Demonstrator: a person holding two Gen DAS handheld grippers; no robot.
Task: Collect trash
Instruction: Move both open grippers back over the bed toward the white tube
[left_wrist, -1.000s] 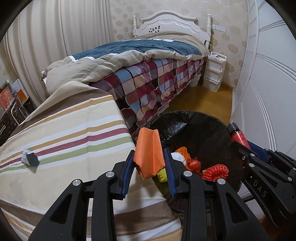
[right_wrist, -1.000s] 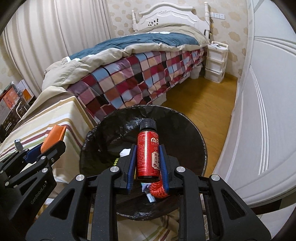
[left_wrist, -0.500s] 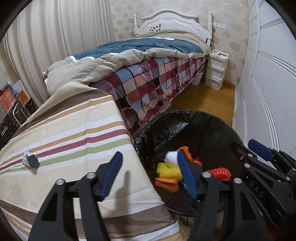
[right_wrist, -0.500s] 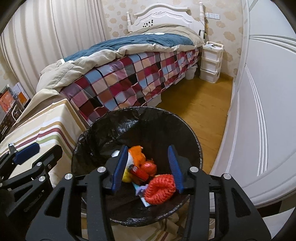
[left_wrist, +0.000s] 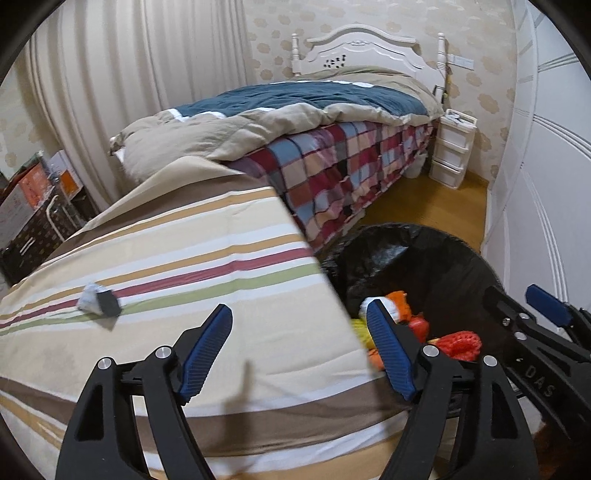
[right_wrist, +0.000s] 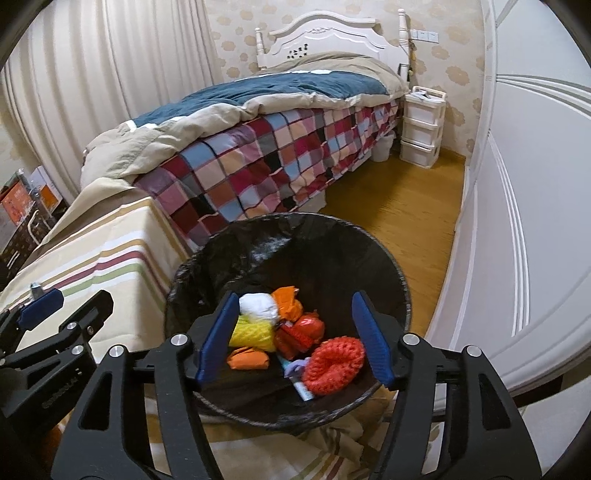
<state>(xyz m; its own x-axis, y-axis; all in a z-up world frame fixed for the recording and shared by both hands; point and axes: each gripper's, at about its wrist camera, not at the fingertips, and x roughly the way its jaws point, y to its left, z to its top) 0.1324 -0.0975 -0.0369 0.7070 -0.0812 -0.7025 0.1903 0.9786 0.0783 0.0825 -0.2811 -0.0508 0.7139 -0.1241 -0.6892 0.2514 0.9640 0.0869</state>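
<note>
A black-lined trash bin stands beside the striped surface and holds several pieces: an orange folded piece, a red bottle, red netting, yellow netting and a white wad. My right gripper hangs over the bin, its jaws opening with nothing held between them. My left gripper is above the striped surface's right edge by the bin, jaws opening and empty. A small grey and black scrap lies on the stripes to its left.
A bed with a checked blanket runs behind the bin. A white wardrobe borders the right side, with wooden floor between. White drawers stand by the headboard. Boxes sit at far left.
Both grippers opened. The orange folded piece dropped from the left one and the red bottle from the right one into the bin. The left gripper shifted left over the striped surface.
</note>
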